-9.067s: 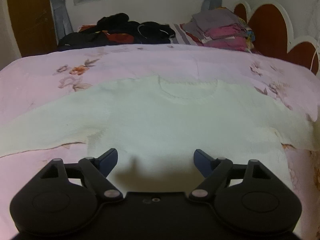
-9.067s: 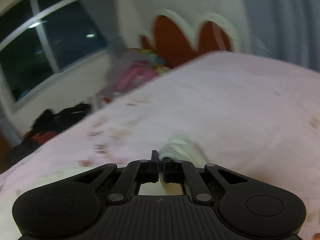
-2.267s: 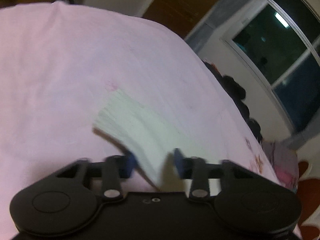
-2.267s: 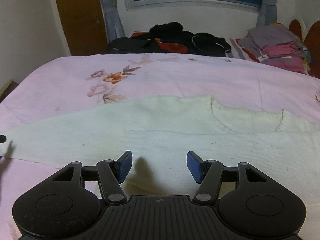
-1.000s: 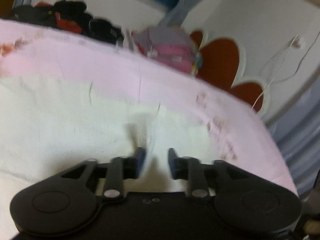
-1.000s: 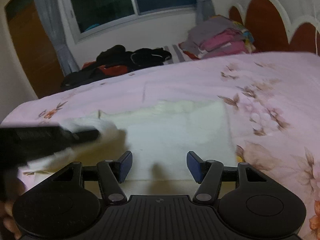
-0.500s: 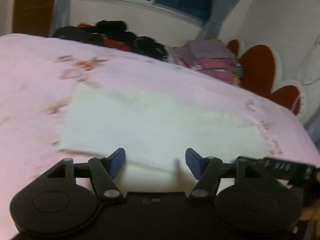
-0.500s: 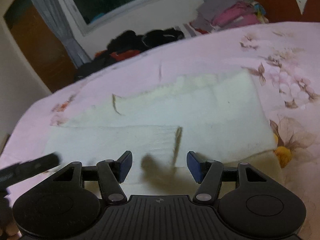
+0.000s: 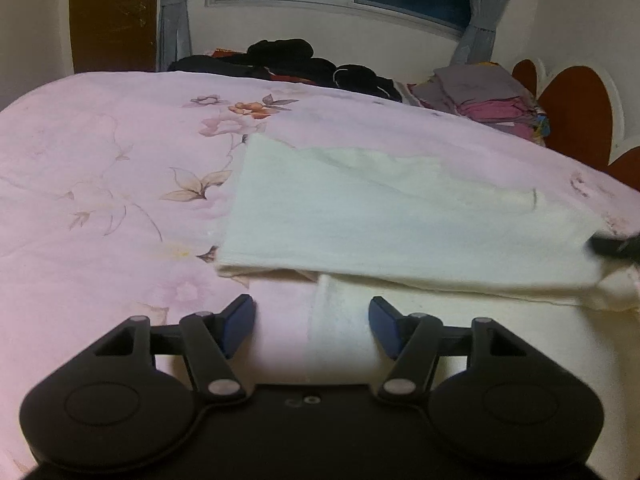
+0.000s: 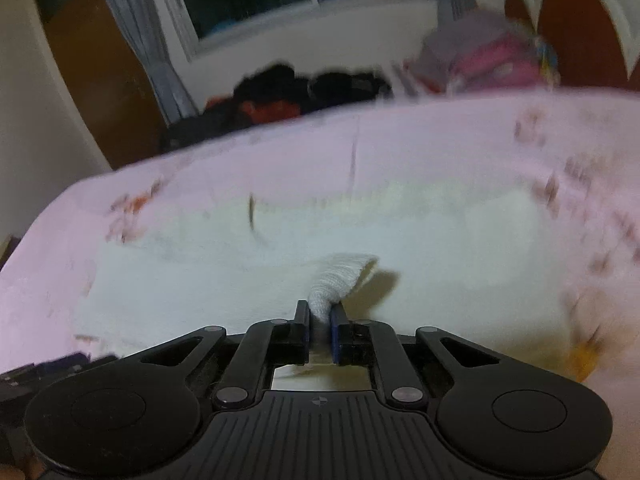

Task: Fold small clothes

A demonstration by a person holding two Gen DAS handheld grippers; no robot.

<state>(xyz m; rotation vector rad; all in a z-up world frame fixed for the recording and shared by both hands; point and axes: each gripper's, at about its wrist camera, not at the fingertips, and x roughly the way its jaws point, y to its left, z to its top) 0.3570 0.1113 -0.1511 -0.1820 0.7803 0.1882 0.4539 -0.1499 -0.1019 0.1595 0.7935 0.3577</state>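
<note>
A cream knitted sweater (image 9: 400, 216) lies on the pink floral bedspread (image 9: 100, 184), its sleeves folded across the body. My left gripper (image 9: 312, 320) is open and empty, its fingers straddling the sweater's lower left edge. My right gripper (image 10: 320, 316) is shut on a pinched fold of the sweater's near edge (image 10: 340, 276); this view is motion-blurred. The right gripper's tip shows as a dark shape at the sweater's right end in the left wrist view (image 9: 612, 246).
A pile of dark clothes (image 9: 296, 64) lies at the far edge of the bed under the window. A stack of folded pink and grey clothes (image 9: 488, 100) sits at the far right by the headboard (image 9: 576, 116).
My right gripper has closed on the sweater's near edge and is moving, blurring its view. My left gripper stays open and has dropped to the lower left edge.
</note>
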